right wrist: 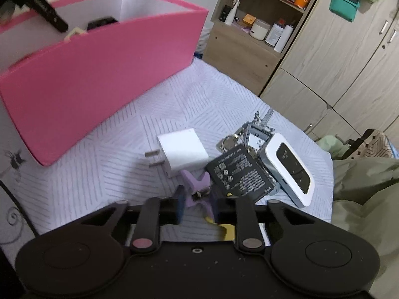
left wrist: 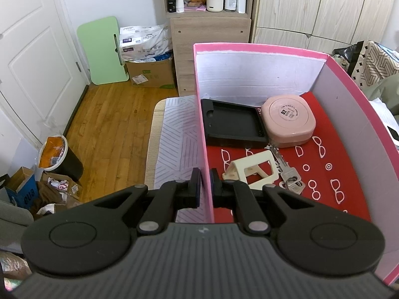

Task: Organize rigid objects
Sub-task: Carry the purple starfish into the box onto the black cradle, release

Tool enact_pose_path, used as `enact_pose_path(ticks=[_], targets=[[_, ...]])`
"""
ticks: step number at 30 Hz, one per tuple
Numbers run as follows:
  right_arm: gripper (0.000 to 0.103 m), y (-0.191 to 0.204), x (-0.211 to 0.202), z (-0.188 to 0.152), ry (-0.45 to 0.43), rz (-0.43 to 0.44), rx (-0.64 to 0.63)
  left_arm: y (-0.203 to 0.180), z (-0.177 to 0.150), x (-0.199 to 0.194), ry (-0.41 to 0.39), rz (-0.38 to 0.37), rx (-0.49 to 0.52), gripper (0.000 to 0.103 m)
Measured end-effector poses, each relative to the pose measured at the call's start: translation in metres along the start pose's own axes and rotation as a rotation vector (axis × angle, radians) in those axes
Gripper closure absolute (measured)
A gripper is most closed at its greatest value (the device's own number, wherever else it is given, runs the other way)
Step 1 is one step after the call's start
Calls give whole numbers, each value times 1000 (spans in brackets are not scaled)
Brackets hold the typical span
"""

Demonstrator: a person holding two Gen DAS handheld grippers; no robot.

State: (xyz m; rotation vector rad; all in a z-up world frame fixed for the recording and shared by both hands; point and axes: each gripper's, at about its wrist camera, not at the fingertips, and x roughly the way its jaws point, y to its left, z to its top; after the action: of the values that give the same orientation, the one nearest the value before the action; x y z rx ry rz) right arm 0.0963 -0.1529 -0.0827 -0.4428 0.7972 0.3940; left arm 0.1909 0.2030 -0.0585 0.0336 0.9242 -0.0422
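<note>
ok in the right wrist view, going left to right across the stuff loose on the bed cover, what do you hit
white charger → purple clip held in the right gripper → black battery → white pocket router

The left tool [left wrist: 204, 183] points forward and slightly down, its two fingers drawn close with the pink box wall [left wrist: 205, 149] pinched between their pads. The right tool [right wrist: 197, 201] (tilted downward) has its fingers narrowed around a purple clip [right wrist: 197, 186].

My left camera looks down, very close, into the pink box [left wrist: 249, 47]. My right camera sees it at 10 o'clock.
</note>
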Motion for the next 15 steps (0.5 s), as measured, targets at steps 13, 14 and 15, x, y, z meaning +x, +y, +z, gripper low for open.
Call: enact_pose_path(ticks=[13,14,15], targets=[[88,-51,-48,50,-177,350,315,-1,-1,-2,-3,0,6,96],[88,-52,-51,59,-189,388,318,0,-1,-2,-3,0,5,96],[88,-52,-54,68,-202,422,323,0,-1,-2,-2,0,3,96]])
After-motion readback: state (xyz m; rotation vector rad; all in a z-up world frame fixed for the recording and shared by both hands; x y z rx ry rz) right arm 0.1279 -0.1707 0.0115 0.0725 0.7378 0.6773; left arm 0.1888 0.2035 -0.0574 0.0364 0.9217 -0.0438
